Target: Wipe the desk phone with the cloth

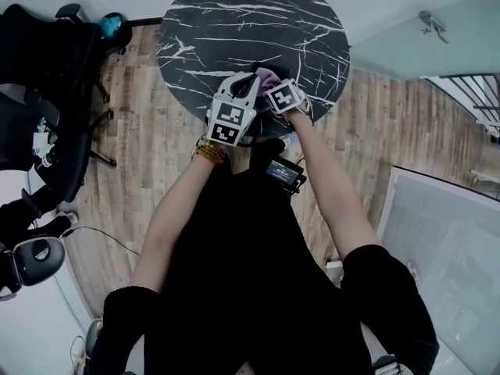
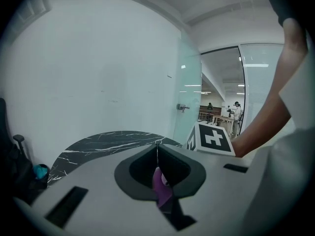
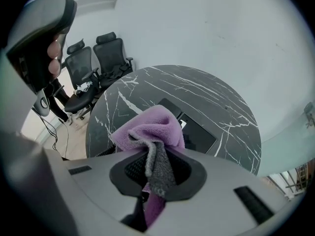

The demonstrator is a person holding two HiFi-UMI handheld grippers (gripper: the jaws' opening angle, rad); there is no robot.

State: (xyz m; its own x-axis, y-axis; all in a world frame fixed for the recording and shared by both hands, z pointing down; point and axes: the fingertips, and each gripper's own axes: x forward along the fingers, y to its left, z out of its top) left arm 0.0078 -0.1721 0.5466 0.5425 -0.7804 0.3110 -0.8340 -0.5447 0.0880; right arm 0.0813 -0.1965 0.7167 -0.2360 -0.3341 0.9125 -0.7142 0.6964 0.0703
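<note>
A purple cloth (image 3: 150,127) with a grey underside bunches up out of my right gripper (image 3: 155,154), which is shut on it. Behind the cloth, in the right gripper view, the black desk phone (image 3: 197,132) lies flat on the round black marble table (image 3: 216,97). My left gripper (image 2: 157,154) has its jaws closed, with a strip of the cloth (image 2: 161,186) pinched low between them. In the head view both grippers, left (image 1: 251,76) and right (image 1: 269,84), meet over the table's near edge (image 1: 234,22) with the cloth (image 1: 266,76) between them. The phone is hidden there.
Black office chairs (image 1: 47,92) stand on the wooden floor left of the table and show again as chairs (image 3: 106,58) in the right gripper view. A glass partition (image 2: 189,92) stands to the right. A cable (image 1: 101,233) trails on the floor.
</note>
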